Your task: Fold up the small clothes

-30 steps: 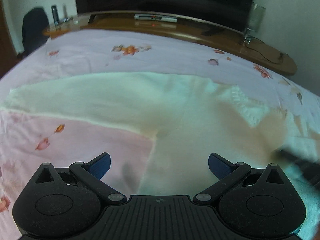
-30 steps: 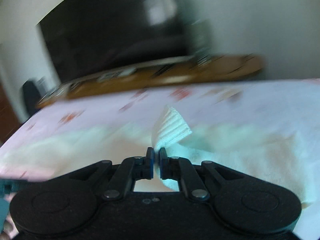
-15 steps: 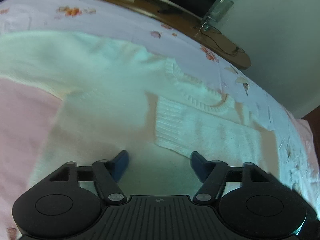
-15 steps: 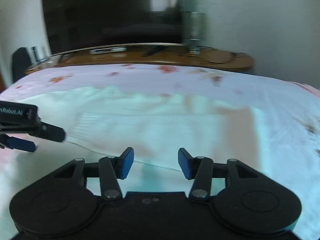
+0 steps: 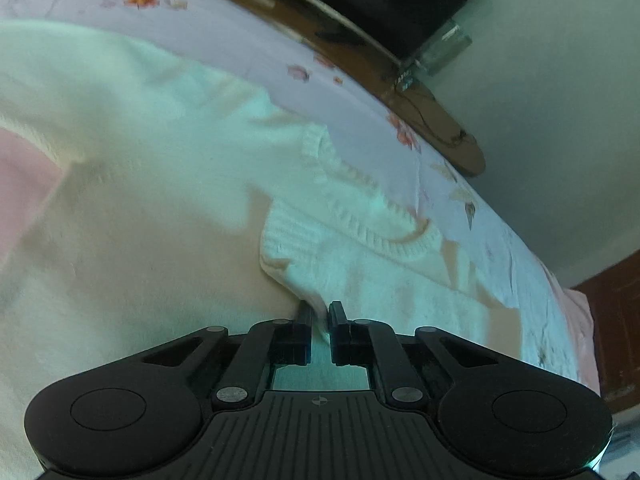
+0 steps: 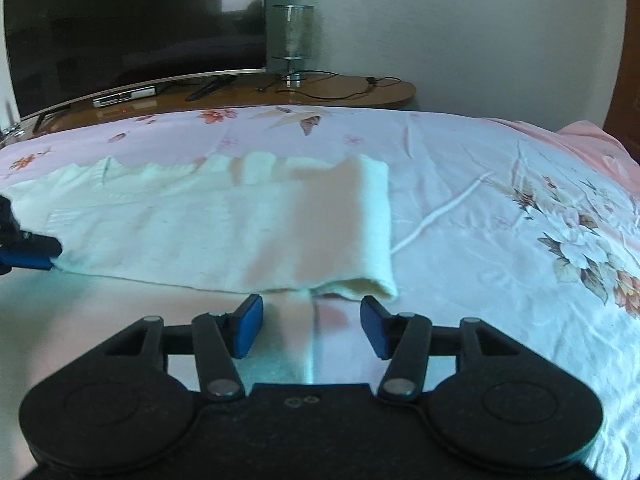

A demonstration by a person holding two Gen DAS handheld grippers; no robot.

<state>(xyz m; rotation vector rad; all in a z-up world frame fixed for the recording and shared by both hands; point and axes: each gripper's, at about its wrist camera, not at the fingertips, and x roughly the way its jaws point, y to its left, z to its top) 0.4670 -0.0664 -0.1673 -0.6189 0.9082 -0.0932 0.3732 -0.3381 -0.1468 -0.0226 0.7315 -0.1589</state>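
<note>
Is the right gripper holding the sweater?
No. The right gripper is opening with only air between its pads, just short of the sweater sleeve's edge.

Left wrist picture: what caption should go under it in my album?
Left gripper closing on the sleeve folded across a white sweater on a flowered bed.

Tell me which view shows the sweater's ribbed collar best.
The left wrist view: the collar curves across the middle, ribs distinct, beyond the left gripper. The right wrist view shows only a low, blurred strip of it.
</note>
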